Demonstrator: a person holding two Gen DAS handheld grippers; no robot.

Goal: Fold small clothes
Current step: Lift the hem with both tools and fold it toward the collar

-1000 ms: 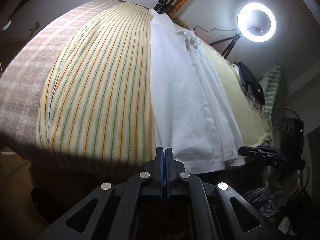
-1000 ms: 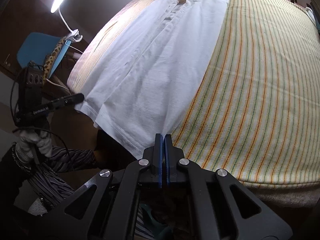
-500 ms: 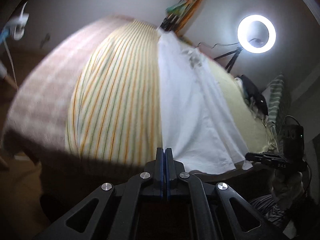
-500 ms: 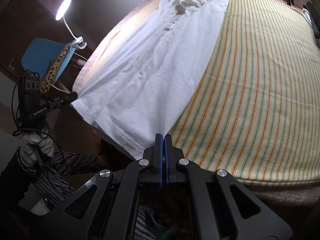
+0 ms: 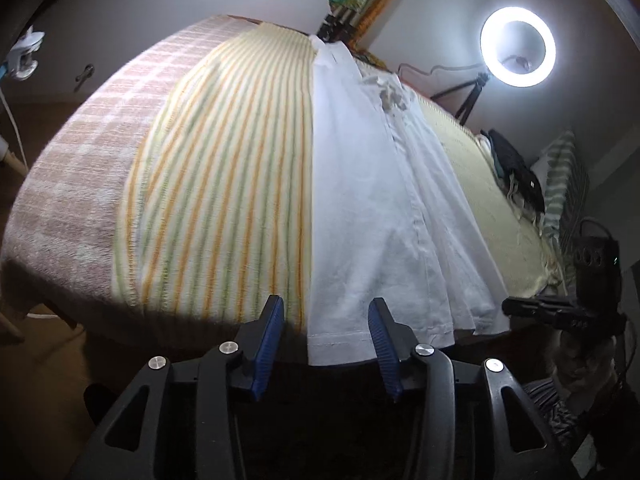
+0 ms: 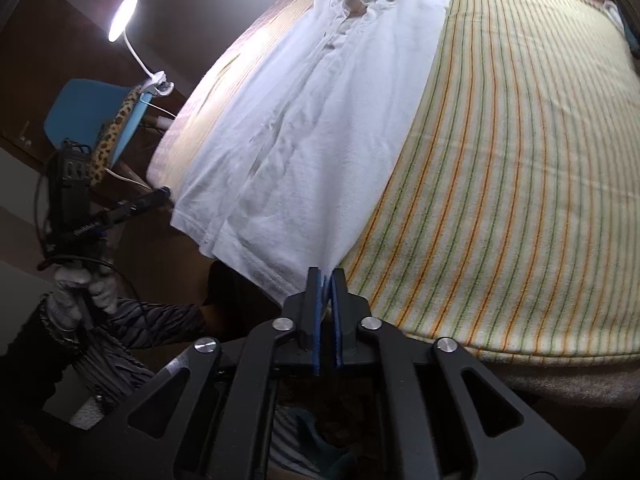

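In the left wrist view, the left gripper (image 5: 326, 314) stands with its jaws wide apart and holding nothing, the hem of the white shirt (image 5: 372, 200) lying between them on the striped blanket (image 5: 224, 184). In the right wrist view, the right gripper (image 6: 327, 280) has its jaws nearly together, pinching the shirt's hem corner at the bed's near edge.

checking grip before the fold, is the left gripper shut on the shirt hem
No, the left gripper stands wide open, the white shirt hem loose between its fingers.
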